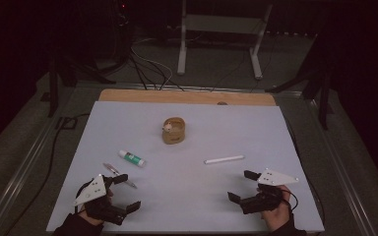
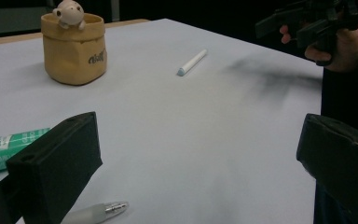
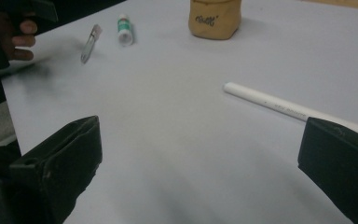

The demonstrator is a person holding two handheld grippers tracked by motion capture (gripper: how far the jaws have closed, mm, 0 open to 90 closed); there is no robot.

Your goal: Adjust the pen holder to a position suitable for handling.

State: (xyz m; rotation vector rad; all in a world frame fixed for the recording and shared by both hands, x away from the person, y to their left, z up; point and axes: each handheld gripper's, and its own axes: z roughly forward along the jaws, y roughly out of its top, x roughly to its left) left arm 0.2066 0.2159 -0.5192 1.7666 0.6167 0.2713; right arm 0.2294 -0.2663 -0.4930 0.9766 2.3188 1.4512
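The tan pen pot carries dark lettering on its side, too small and blurred to read; a small pale figurine peeks over its rim. Nearer the person than the pot, the green-labelled glue stick shows white print that cannot be made out, and the clear pen lies beside it. The white pen has faint illegible print, its end hidden behind a jaw. Well short of the pot, the left gripper and right gripper both stand wide open, empty.

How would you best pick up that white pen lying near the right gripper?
Probably at the middle of the white pen, coming straight down with the open right gripper, jaws across its width. It lies flat and slim on the table, with nothing touching it.
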